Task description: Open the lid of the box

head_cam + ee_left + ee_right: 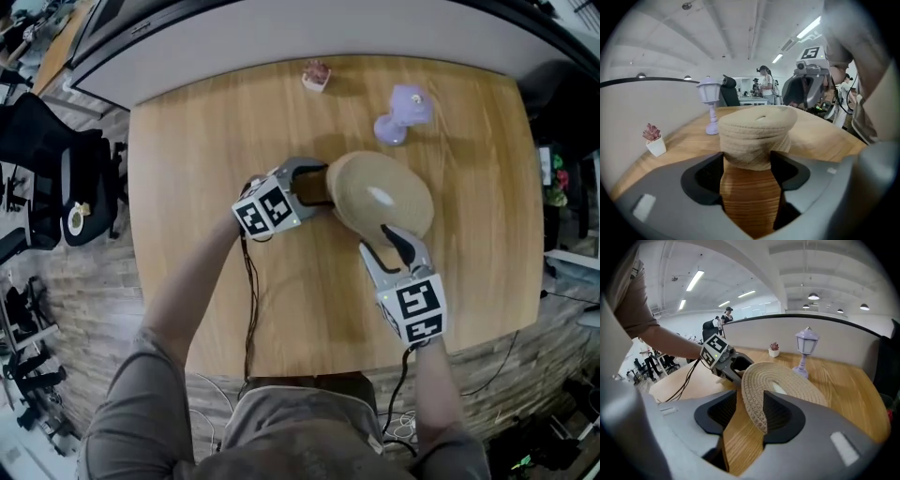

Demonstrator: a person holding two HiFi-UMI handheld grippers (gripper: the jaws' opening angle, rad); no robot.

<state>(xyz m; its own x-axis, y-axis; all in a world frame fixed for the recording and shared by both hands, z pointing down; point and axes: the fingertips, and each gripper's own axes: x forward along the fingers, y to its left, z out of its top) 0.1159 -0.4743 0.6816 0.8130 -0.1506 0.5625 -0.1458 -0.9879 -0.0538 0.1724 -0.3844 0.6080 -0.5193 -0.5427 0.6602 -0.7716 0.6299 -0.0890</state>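
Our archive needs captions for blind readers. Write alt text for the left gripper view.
A woven box under its lid stands between the closing jaws of the left gripper on a wooden table. Beyond, the right gripper meets the lid's far side; a lilac lamp and small potted plant stand at left.

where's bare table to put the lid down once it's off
Bare: the table left of the potted plant and woven box; also right of the lid, nearer than the lamp. Crowded: centre around the box, and the far edge by plant and lamp.
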